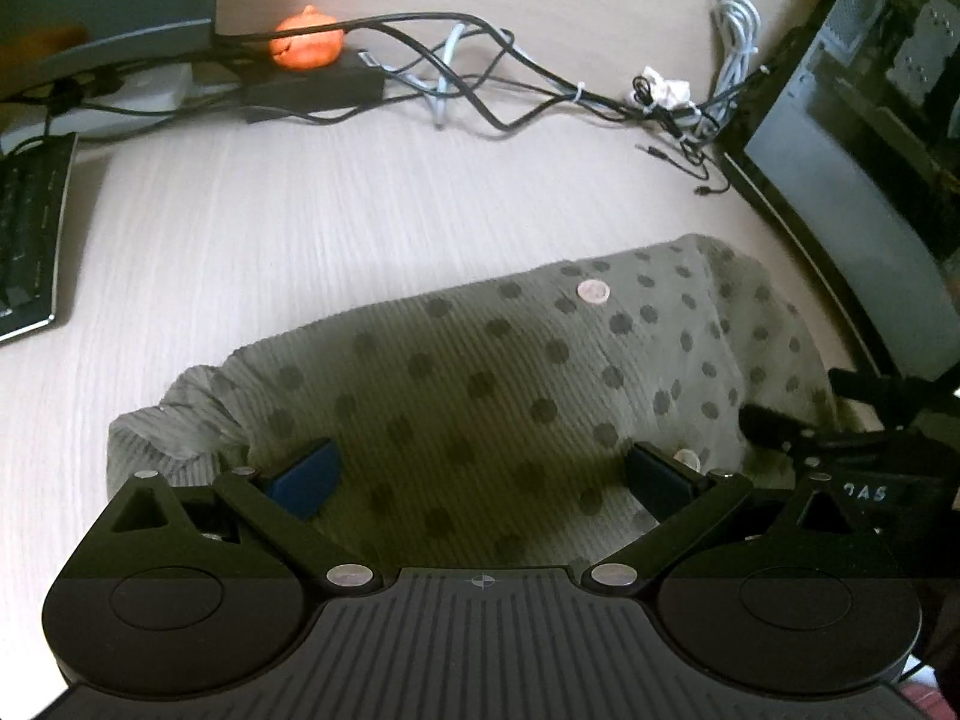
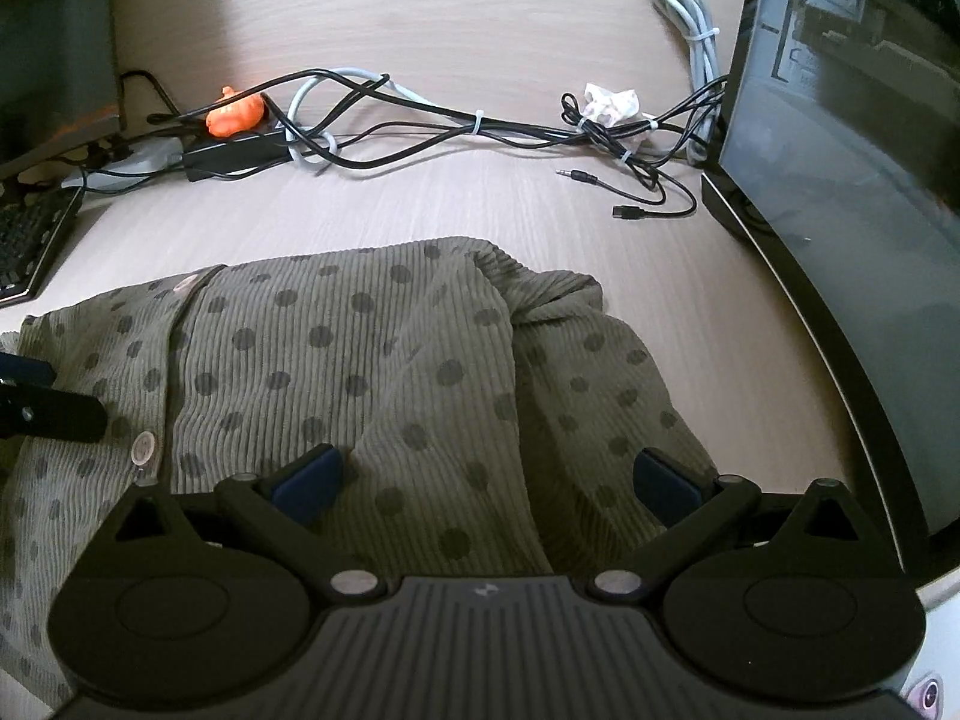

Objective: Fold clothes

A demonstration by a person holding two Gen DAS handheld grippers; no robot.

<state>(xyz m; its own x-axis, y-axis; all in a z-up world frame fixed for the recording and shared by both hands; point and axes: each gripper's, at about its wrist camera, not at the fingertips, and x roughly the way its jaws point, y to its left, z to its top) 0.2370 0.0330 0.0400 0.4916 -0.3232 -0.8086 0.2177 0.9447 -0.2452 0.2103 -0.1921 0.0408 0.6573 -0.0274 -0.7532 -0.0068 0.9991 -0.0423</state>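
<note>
Both grippers spread above the cardigan; nothing gripped.

Left gripper (image 1: 483, 474) and right gripper (image 2: 486, 480) hang fingers wide over the dotted cardigan (image 2: 360, 360), near on the desk (image 1: 300, 210); bunched right sleeve (image 2: 600, 372) risks creasing, far cables (image 2: 480, 132) snagging.

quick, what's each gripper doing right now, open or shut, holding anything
Left gripper: open, holding nothing, over the shirt.
Right gripper: open, holding nothing, over the same shirt.
</note>
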